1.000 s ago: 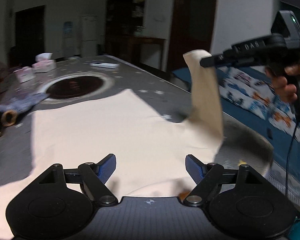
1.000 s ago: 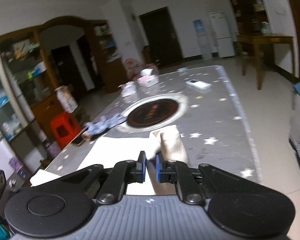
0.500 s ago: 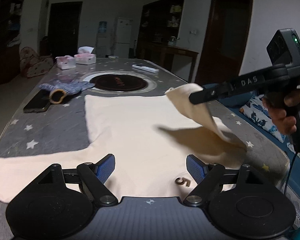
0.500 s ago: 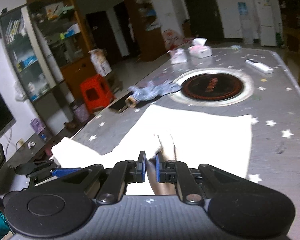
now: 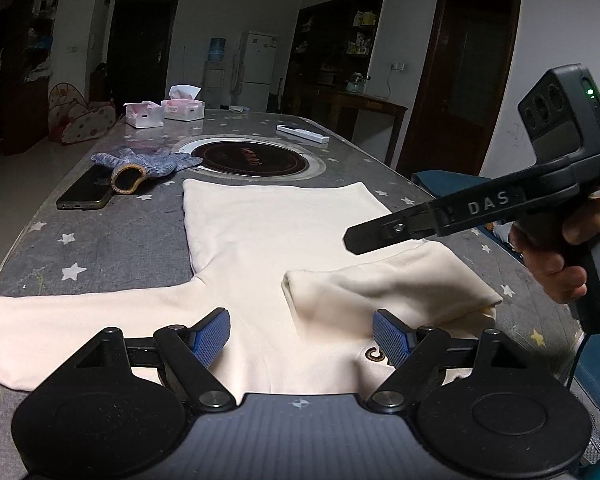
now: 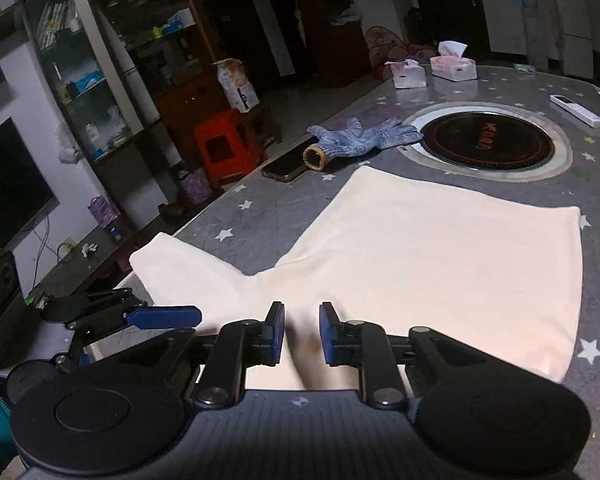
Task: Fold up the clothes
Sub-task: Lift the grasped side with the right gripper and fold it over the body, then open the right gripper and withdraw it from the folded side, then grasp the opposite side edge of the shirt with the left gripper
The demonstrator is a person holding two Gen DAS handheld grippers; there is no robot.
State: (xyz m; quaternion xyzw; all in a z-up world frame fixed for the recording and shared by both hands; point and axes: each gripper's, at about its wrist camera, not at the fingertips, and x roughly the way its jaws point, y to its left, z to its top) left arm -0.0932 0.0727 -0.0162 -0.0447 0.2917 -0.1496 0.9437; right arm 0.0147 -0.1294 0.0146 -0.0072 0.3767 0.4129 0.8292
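I see the cream shirt (image 5: 268, 240) spread flat on the star-patterned desk (image 5: 112, 240), its right sleeve (image 5: 384, 292) folded in across the chest, the left sleeve (image 5: 60, 324) lying stretched out sideways. My left gripper (image 5: 301, 338) hovers low over the collar end with its jaws wide and nothing between them. My right gripper (image 6: 301, 332) has its jaws opening; sleeve cloth shows in the gap below them, but the pads do not press on it. A grey glove (image 5: 144, 164) and a phone (image 5: 86, 194) lie beyond the shirt.
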